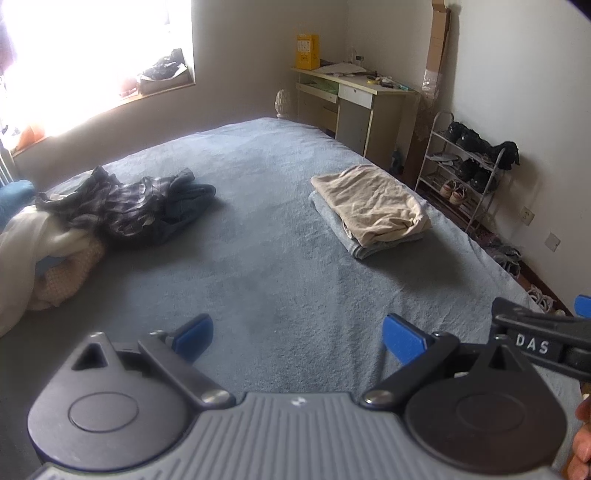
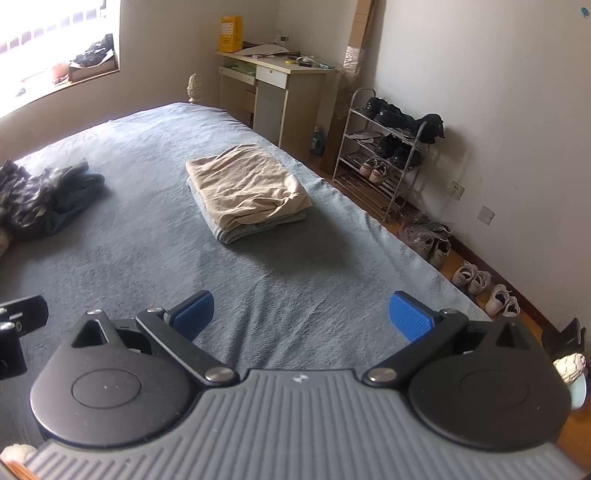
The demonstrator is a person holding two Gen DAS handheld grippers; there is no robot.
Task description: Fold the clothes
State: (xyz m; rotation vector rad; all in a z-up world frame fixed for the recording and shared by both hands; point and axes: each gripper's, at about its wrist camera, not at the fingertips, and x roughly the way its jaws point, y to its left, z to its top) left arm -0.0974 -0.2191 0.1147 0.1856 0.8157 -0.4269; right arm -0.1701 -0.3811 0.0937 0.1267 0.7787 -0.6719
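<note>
Both grippers above the near end of the bed (image 1: 258, 229), nothing between the fingers. Left gripper (image 1: 299, 338): jaws spread wide, two blue pads, empty. Right gripper (image 2: 301, 315): same, spread wide and empty; it also shows at the right edge of the left wrist view, "DAS" label on it.

Clothes count:
- One folded stack (image 2: 247, 192), right side of the bed: two items, beige garment (image 1: 369, 205) on top of a light blue-grey folded one (image 1: 354, 245). Edges roughly aligned, beige top a bit wrinkled at the near corner.
- One unfolded heap (image 1: 122, 203), left side of the bed, well apart from the stack: dark plaid shirt (image 1: 110, 201) on top, dark blue garment (image 1: 192, 203) under it toward the centre, white garment (image 1: 33, 236) and a pinkish checked piece (image 1: 70, 273) at the left edge. At least four pieces; can't tell exact count in the tangle.

Background: one tabletop desk (image 2: 280, 92) with one yellow box (image 2: 231, 33), one shoe rack (image 2: 384, 162) with four tiers, several pairs of shoes (image 2: 480, 284) on the floor along the wall.
</note>
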